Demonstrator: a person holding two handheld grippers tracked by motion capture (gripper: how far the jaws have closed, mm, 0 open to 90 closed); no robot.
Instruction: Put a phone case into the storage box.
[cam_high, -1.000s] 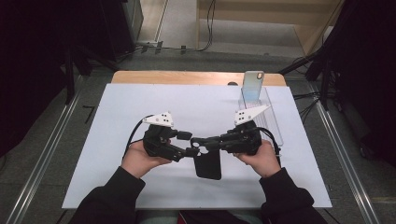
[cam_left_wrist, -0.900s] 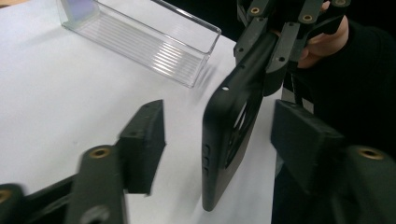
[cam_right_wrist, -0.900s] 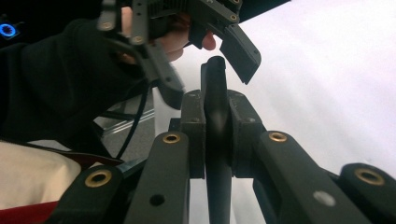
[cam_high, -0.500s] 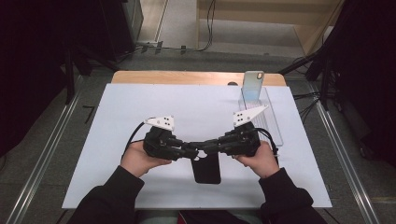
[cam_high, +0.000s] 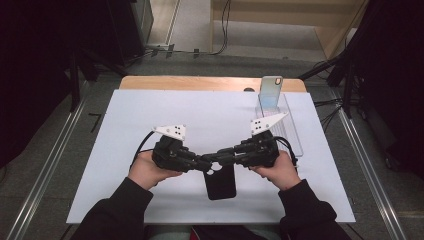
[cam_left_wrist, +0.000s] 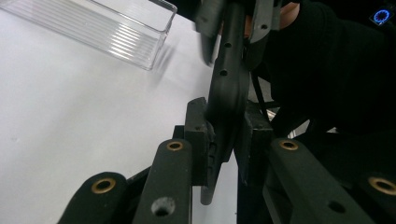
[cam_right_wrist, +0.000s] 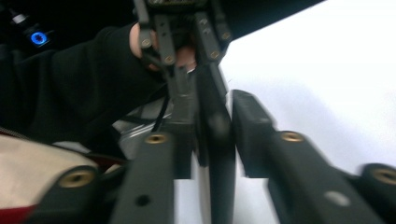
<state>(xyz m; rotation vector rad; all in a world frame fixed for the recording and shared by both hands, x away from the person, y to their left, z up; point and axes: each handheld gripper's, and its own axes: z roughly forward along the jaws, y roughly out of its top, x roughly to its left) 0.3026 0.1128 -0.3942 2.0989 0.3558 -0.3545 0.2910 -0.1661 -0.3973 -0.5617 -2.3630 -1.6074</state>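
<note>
Left claw clenched on black phone case; jaws just closing. Right claw just loosening, one pad off case. Case between both claws, above counter. Thin grip: case may tip, slip, drop.

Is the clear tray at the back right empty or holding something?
Holding something: a phone stands upright at the far end of the clear tray.

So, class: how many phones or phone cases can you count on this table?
2: a black phone case held on edge between both grippers near the front, and a light blue phone standing in the clear tray at the back right.
</note>
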